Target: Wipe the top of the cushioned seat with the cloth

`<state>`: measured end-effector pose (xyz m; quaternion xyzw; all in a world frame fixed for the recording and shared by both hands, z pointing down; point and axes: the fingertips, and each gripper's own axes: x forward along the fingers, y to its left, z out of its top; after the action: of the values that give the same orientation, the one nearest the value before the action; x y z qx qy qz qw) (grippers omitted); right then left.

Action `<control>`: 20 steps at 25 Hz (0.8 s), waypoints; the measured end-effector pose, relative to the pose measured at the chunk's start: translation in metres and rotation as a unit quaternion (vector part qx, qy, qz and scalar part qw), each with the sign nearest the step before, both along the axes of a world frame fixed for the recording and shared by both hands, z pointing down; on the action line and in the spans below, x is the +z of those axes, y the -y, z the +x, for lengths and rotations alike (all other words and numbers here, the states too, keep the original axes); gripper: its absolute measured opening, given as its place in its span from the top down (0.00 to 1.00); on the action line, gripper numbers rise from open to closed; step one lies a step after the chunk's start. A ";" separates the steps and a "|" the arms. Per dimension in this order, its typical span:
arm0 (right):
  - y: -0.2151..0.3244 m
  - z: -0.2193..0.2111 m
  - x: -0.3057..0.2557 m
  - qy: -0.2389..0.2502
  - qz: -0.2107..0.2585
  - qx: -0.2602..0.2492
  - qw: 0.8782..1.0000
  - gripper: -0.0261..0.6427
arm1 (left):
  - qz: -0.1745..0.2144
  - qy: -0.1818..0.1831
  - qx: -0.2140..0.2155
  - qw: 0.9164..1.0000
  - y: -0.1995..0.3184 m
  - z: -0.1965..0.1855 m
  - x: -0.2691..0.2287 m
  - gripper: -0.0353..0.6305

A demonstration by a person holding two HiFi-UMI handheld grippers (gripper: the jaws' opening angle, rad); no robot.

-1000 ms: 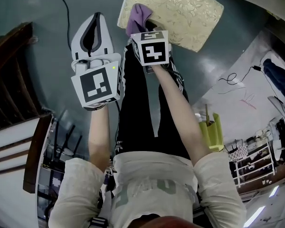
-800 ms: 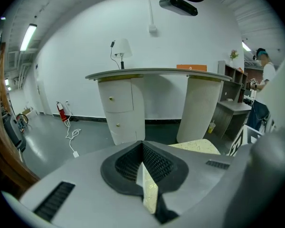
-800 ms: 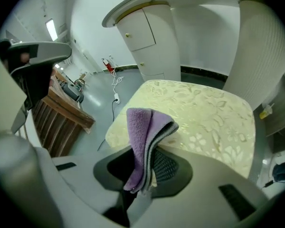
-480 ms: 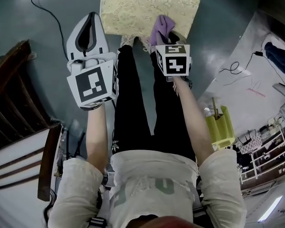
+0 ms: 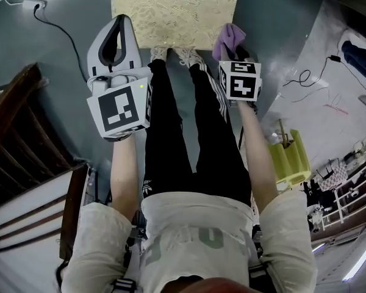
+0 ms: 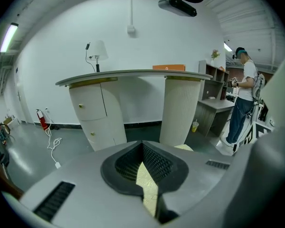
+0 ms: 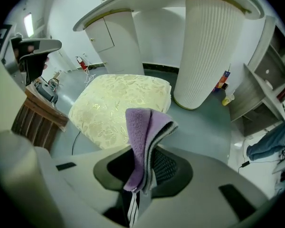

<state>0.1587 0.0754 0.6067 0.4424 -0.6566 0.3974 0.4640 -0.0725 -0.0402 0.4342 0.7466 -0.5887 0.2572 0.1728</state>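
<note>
Pinching the purple cloth (image 7: 143, 136), the right gripper (image 7: 142, 177) hovers near the seat (image 5: 174, 11).

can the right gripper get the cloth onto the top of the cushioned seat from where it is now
Probably yes. The right gripper holds the purple cloth just off the cushioned seat's right edge. Nothing stands between them, so a move forward and left should land it.

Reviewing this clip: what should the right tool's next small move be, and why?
Probably move the right tool forward and left, lowering the purple cloth onto the cushioned seat. The cloth is clamped in its jaws but sits off the seat's near right corner, not on the top.
</note>
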 end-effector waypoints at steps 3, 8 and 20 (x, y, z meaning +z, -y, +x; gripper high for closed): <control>-0.001 0.006 0.002 -0.004 -0.005 -0.014 1.000 0.82 | -0.001 0.000 0.008 1.000 0.000 0.009 0.002 0.94; -0.002 0.018 0.007 -0.015 -0.007 -0.003 1.000 0.82 | 0.004 -0.011 0.014 1.000 0.002 0.025 0.002 0.94; -0.003 0.026 0.013 -0.019 -0.014 0.007 1.000 0.82 | 0.001 -0.013 0.019 1.000 0.001 0.033 0.007 0.94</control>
<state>0.1846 0.0779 0.6195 0.4483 -0.6386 0.4015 0.4797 -0.0399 -0.0410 0.4410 0.7612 -0.5723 0.2503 0.1744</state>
